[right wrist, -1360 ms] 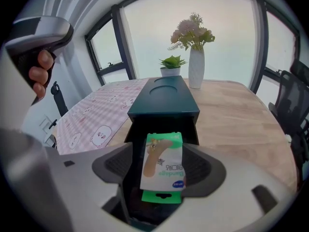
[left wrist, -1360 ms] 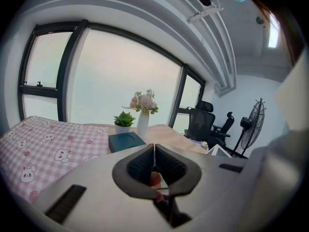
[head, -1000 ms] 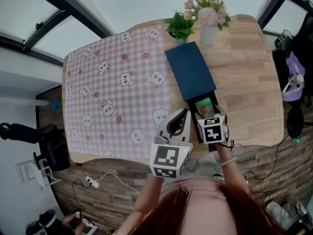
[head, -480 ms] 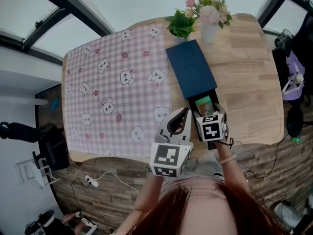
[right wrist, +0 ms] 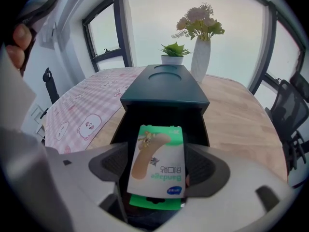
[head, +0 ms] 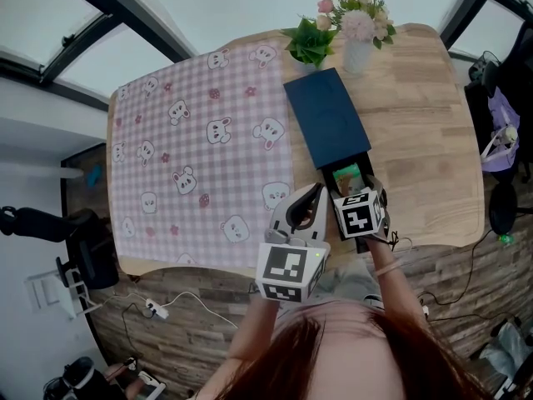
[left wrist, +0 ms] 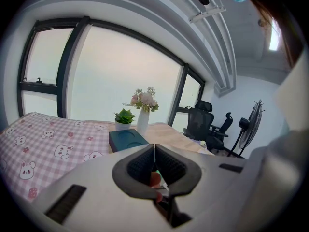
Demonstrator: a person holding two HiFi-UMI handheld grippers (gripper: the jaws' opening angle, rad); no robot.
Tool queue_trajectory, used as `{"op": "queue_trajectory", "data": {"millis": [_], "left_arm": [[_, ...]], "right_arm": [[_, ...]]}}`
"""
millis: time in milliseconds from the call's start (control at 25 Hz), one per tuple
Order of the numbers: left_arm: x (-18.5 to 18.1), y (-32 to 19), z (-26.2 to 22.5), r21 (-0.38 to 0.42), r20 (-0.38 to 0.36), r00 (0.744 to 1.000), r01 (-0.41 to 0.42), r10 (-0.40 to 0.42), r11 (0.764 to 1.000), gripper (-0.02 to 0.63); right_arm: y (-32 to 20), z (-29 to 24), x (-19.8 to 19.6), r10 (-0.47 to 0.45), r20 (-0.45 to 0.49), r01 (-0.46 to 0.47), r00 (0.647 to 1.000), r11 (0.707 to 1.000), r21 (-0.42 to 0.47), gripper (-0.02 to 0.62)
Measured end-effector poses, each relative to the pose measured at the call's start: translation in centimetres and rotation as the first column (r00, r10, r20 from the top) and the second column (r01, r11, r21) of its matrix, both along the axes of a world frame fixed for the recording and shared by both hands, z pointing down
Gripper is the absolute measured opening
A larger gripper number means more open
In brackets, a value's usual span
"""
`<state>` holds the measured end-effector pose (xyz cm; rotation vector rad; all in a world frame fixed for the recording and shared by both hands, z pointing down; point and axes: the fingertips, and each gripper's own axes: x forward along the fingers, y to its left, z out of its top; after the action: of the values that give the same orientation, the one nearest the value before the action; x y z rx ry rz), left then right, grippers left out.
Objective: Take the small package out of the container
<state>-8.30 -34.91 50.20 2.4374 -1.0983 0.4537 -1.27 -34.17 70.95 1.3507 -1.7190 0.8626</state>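
Note:
A dark blue box [right wrist: 164, 88] stands on the wooden table with its drawer pulled out toward me. In the drawer lies a small green and white bandage package [right wrist: 158, 161], on top of another green package [right wrist: 154, 202]. My right gripper [right wrist: 157, 170] reaches into the drawer, its jaws opening, one pad on each side of the top package and neither visibly pressing on it. In the head view the package [head: 347, 177] shows just beyond the right gripper [head: 356, 192]. My left gripper [head: 313, 192] hovers left of the drawer, shut and empty, its tips [left wrist: 154, 151] meeting.
A pink checked cloth with bears [head: 191, 148] covers the table's left half. A potted plant [head: 306, 44] and a vase of flowers [head: 356, 52] stand behind the box. The table's near edge [head: 416, 244] runs just under the grippers. Office chairs [left wrist: 205, 122] stand beyond the table.
Both grippers stay almost where they were. The right gripper has crept slightly farther over the open drawer.

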Motion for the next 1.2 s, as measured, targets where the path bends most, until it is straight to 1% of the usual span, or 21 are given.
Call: {"op": "queue_trajectory", "data": {"millis": [160, 320, 440, 640, 1040, 1200], "left_arm": [[-0.3, 0.1, 0.0, -0.005, 0.002, 1.000, 0.009, -0.009, 1.000, 0.014], [-0.6, 0.3, 0.0, -0.003, 0.005, 1.000, 0.031, -0.031, 1.000, 0.014], [-0.8, 0.4, 0.1, -0.002, 0.008, 0.999, 0.046, -0.046, 0.999, 0.014], [-1.3, 0.8, 0.0, 0.003, 0.011, 0.998, 0.068, -0.069, 0.998, 0.014], [-1.1, 2.0, -1.6, 0.047, 0.010, 0.994, 0.109, -0.110, 0.993, 0.014], [-0.8, 2.9, -2.4, 0.065, 0.007, 0.993, 0.115, -0.115, 0.991, 0.014]], "right_arm": [[0.2, 0.7, 0.1, -0.015, -0.065, 0.013, 0.998, 0.999, -0.031, 0.364], [0.3, 0.6, 0.1, -0.020, -0.074, 0.018, 0.997, 0.999, -0.030, 0.346], [0.2, 0.4, 0.2, -0.024, -0.062, 0.023, 0.998, 1.000, -0.014, 0.338], [0.2, -0.6, 0.1, -0.003, -0.007, 0.003, 1.000, 1.000, 0.012, 0.331], [-0.2, -4.9, 0.8, -0.018, 0.039, 0.012, 0.999, 0.990, 0.139, 0.330], [0.5, -6.7, 1.2, -0.026, 0.052, 0.017, 0.998, 0.985, 0.169, 0.329]]}}
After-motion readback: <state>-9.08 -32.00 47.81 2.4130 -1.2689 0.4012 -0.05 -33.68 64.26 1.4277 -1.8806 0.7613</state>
